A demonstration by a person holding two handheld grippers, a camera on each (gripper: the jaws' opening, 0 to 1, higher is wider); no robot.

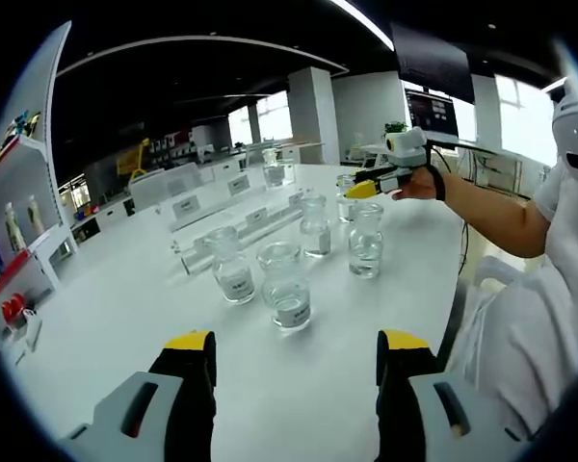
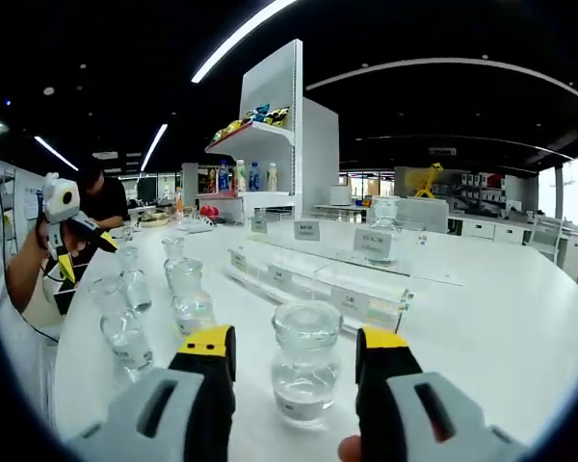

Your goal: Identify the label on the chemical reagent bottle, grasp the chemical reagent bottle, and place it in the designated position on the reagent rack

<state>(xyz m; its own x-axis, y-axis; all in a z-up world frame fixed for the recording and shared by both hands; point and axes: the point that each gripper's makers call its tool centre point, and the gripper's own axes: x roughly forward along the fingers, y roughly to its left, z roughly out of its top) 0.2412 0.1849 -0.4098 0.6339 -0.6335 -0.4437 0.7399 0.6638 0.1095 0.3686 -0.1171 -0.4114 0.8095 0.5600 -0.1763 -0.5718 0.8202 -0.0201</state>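
Several clear glass reagent bottles with white labels stand on the white table (image 1: 125, 318). My left gripper (image 1: 296, 344) is open with nothing between its jaws, and the nearest bottle (image 1: 287, 286) stands just ahead of it. My right gripper (image 2: 295, 342) is open with one bottle (image 2: 306, 371) standing between its jaws, a small gap on each side. In the left gripper view the right gripper (image 1: 359, 190) is at the far bottle (image 1: 345, 192), held by a hand. The clear reagent rack (image 2: 347, 279) with label tags lies beyond, and one bottle (image 2: 380, 226) stands on it.
The left gripper (image 2: 85, 258) is held up at the table's left end, open. More bottles (image 2: 188, 289) stand left of the right gripper. A white shelf unit (image 2: 270, 135) with coloured items rises behind the rack. A person's arm (image 1: 491, 217) reaches over the table's right edge.
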